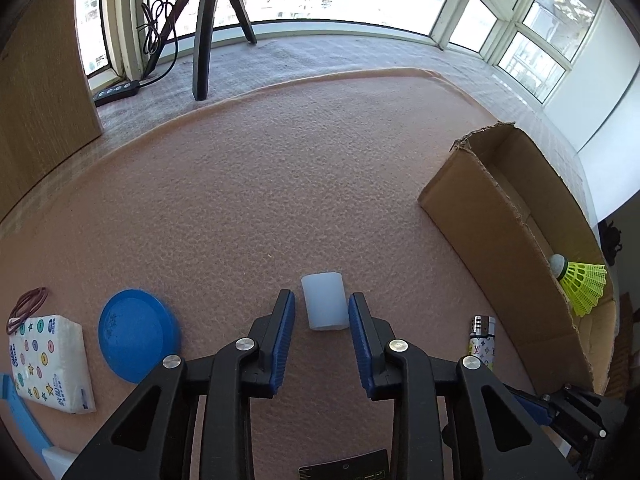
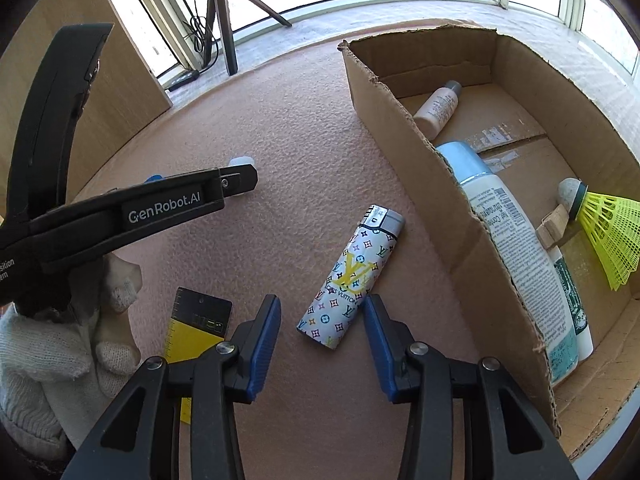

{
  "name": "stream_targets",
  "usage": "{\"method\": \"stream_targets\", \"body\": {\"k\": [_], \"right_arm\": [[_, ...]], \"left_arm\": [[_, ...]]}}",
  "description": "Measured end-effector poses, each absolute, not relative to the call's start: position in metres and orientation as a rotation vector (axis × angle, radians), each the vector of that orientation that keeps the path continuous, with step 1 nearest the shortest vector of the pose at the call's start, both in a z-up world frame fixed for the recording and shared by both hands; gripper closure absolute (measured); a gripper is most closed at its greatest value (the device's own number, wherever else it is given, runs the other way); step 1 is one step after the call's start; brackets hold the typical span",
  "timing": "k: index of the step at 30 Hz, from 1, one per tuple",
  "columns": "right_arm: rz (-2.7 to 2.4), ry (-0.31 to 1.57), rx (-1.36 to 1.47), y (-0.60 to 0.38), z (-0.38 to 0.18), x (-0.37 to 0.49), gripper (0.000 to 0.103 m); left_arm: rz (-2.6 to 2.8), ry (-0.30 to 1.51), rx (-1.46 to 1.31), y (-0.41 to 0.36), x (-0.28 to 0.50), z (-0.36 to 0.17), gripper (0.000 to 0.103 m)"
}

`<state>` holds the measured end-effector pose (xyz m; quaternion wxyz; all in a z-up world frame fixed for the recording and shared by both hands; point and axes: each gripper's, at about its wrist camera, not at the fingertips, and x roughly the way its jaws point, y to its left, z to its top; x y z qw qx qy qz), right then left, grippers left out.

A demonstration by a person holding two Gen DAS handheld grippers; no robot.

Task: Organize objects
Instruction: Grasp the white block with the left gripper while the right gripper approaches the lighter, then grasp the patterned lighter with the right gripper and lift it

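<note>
A white translucent cap [image 1: 324, 301] lies on the pink mat, between the tips of my open left gripper [image 1: 322, 306], not gripped. A patterned lighter [image 2: 351, 276] lies on the mat; its lower end sits between the tips of my open right gripper [image 2: 320, 312]. The lighter also shows in the left wrist view [image 1: 482, 340]. The cardboard box [image 2: 460, 208] to the right holds a small bottle [image 2: 438, 106], a large white bottle [image 2: 516, 248], a clothespin [image 2: 554, 228] and a yellow shuttlecock [image 2: 608, 232]. The left gripper body [image 2: 140, 208] shows in the right wrist view.
A blue round lid [image 1: 136, 334], a tissue pack [image 1: 48, 362] and rubber bands [image 1: 26, 306] lie at the left. A black-and-yellow card [image 2: 196, 328] lies near the gloved hand [image 2: 60, 356]. A tripod [image 1: 208, 24], power strip [image 1: 116, 92] and wooden panel [image 1: 40, 92] stand at the back.
</note>
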<state>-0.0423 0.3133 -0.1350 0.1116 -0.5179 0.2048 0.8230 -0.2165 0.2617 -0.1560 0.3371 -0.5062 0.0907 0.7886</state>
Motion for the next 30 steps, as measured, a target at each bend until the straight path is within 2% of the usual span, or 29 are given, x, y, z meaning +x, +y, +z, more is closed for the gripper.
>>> {"method": "stream_targets", "body": {"k": [4,9,10,11,15,30], "right_arm": [[2.379,0.648,-1.524,0.316,-0.135,-0.045,0.063],[2.37,0.547,-1.543,0.309,-0.135,-0.057,0.063],[2.375,0.528,-1.545,0.309,-0.136,-0.058,0.064],[2.378,0.506,-1.544,0.309,-0.136,-0.059,0.069],[2.397,0.449,-1.536,0.31,-0.138,-0.064,0.082],[2.485,0.428,-1.584,0.307,-0.138,-0.06,0.083]], "left_arm": [[2.051,0.239,-1.309,0.261,-0.218,-0.156,0.083],[2.045,0.235,-1.303,0.257,-0.217,-0.154,0.091],[2.044,0.232,-1.304,0.256,-0.217,-0.153,0.092],[2.042,0.227,-1.307,0.253,-0.219,-0.154,0.093],[2.037,0.195,-1.319,0.241,-0.22,-0.154,0.095],[2.074,0.094,-1.351,0.187,-0.204,-0.147,0.097]]}}
